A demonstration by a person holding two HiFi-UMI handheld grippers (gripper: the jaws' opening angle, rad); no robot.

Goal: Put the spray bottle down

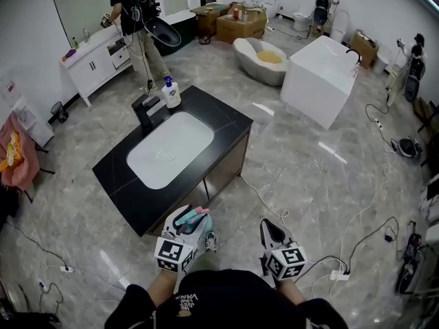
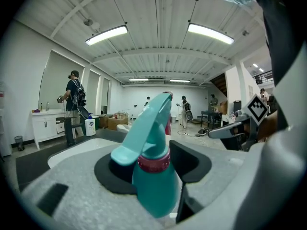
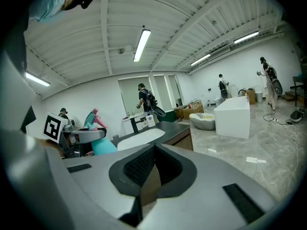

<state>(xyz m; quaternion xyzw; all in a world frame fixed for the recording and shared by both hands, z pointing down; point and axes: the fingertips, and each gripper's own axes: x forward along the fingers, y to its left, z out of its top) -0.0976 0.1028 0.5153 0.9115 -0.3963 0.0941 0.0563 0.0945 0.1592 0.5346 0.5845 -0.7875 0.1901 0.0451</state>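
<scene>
A teal spray bottle (image 2: 152,176) with a dark red collar and a teal trigger head stands upright between the jaws of my left gripper (image 2: 154,164), which is shut on its neck and body. In the head view the spray bottle (image 1: 197,223) shows in the left gripper (image 1: 194,219) just short of the near corner of the black counter (image 1: 226,125), which holds a white sink (image 1: 170,149). My right gripper (image 1: 269,229) hangs beside it over the floor, its pads together and nothing between them. The right gripper (image 3: 152,169) view shows the bottle (image 3: 98,145) to its left.
On the counter's far end stand a black faucet (image 1: 144,112) and a white soap dispenser (image 1: 171,93). Beyond are a white block-shaped tub (image 1: 319,77), an oval tub (image 1: 260,59) and a white vanity (image 1: 96,57) with a person (image 1: 134,12) at it. Cables (image 1: 357,218) trail across the floor at right.
</scene>
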